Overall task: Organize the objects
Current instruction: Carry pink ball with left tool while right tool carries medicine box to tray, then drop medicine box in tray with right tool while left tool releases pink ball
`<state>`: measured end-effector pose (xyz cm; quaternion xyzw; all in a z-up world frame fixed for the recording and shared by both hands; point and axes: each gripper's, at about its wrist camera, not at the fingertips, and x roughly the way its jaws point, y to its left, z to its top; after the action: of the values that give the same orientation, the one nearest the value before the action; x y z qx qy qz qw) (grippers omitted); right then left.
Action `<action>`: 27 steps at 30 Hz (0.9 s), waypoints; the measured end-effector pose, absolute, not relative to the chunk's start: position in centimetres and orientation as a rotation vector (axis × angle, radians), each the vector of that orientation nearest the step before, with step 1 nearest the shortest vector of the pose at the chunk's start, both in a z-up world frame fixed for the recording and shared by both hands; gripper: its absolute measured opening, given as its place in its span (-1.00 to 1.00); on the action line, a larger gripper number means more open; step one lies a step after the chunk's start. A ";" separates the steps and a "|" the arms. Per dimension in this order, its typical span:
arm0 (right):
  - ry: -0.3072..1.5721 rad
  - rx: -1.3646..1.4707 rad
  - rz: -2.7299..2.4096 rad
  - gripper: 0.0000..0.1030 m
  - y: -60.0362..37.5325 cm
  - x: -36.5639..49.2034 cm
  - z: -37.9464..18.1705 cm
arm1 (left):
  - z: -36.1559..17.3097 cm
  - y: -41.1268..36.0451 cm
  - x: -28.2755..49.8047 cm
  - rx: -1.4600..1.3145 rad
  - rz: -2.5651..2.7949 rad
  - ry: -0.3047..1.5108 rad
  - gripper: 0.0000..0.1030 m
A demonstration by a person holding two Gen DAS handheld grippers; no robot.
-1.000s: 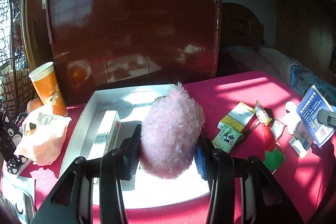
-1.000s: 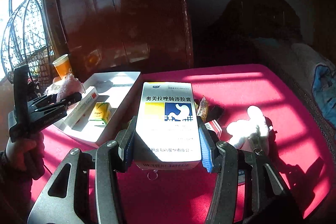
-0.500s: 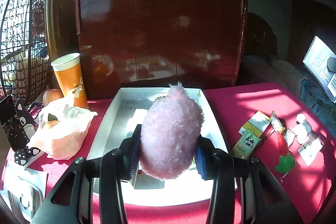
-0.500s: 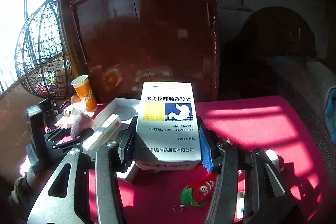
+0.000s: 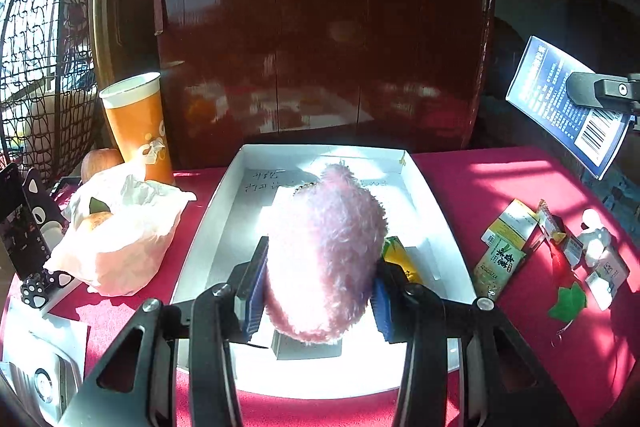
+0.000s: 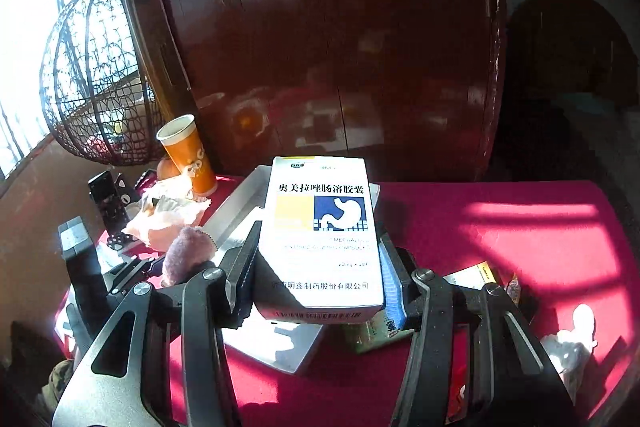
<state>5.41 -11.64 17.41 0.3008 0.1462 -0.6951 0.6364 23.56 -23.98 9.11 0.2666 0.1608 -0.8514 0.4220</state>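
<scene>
The left gripper (image 5: pixel 318 291) pinches a pink plush ball (image 5: pixel 324 259) low over the white tray (image 5: pixel 436 211), apparently to drop it in; the right gripper (image 6: pixel 318 283) clamps an omeprazole capsule box (image 6: pixel 320 227) above the tray's near corner. Since a second ago both have come closer over the tray. Remaining packets (image 5: pixel 504 243) lie on the red cloth beyond.

Left hand-held gripper (image 5: pixel 318 293) clamped on plush, right hand-held gripper (image 6: pixel 316 281) clamped on box

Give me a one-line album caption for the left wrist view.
Left gripper clamps a pink plush toy above a white tray.
</scene>
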 end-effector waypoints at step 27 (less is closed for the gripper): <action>0.288 0.886 -1.619 0.99 -21.4 6.0 7.3 | 6.8 -26.0 23.2 0.639 -1.960 0.405 1.00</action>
<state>5.98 -21.43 7.34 0.3812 0.1238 -0.6970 0.5946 23.17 -26.00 6.76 0.2640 0.1671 -0.8095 0.4971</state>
